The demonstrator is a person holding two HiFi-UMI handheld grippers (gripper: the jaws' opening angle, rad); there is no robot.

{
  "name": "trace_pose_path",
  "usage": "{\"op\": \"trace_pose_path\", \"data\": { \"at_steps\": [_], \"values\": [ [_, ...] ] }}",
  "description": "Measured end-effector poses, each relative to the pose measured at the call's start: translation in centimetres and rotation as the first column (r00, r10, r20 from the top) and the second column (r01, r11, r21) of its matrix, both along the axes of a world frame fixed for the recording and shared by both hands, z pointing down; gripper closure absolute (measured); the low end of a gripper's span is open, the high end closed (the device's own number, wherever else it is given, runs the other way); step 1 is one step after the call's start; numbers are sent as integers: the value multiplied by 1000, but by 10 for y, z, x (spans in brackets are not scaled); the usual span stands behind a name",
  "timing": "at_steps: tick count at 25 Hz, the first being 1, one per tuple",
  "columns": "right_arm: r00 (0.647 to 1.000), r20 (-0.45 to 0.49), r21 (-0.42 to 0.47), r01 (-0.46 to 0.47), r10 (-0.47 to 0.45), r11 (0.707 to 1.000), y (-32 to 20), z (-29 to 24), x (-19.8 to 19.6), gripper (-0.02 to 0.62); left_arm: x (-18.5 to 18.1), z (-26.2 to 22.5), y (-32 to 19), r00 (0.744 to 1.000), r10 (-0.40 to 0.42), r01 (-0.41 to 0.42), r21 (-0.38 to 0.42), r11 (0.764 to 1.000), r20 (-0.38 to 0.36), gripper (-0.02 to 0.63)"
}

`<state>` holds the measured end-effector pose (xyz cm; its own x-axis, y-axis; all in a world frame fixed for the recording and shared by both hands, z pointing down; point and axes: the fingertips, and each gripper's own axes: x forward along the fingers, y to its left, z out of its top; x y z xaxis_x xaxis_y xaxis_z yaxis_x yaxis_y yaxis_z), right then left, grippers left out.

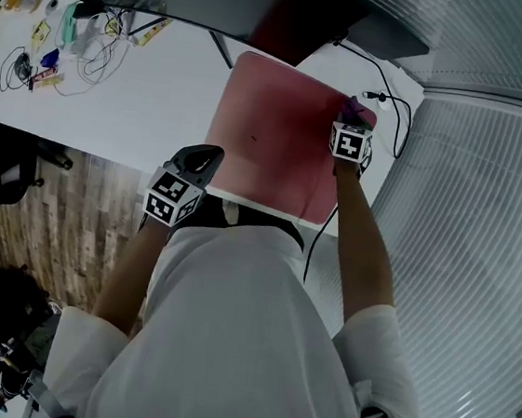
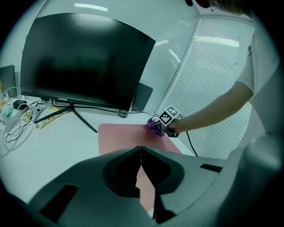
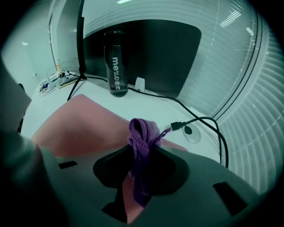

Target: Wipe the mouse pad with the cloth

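- On the white surface (image 1: 162,89) lies one pink mouse pad (image 1: 270,129), flat, with its near edge at the surface's front edge.
- Two hand-held grippers show. The right hand-held gripper (image 1: 351,120) is at the pad's far right corner, and the left hand-held gripper (image 1: 203,157) is over its near left corner. Whether the left one touches the pad is unclear.
- One purple cloth (image 3: 142,135): the right gripper view shows it bunched and pinched between that gripper's jaws, trailing down onto the pad.
- The left gripper view shows its own jaws pressed together at the tips, with nothing between them.
- One monitor (image 2: 84,62) stands behind the pad. Only the left gripper view shows its whole dark screen and stand.
- Only the right gripper view shows one dark bottle (image 3: 116,64), upright beyond the pad. It also shows a black cable plug (image 3: 176,126) just beside the cloth.
- Only the head view shows the clutter of loose wires (image 1: 65,36) at the surface's far left, well apart from the pad, and the wooden floor (image 1: 63,218).
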<state>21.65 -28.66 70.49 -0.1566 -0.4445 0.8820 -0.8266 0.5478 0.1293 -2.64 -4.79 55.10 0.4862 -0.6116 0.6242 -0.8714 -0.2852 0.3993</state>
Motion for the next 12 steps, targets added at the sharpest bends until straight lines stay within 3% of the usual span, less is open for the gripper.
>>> {"op": "trace_pose_path", "data": {
  "at_steps": [12],
  "values": [
    [997, 11, -6, 82, -82, 997, 11, -4, -80, 474, -47, 1, 10, 998, -53, 53, 10, 999, -16, 588]
  ]
}}
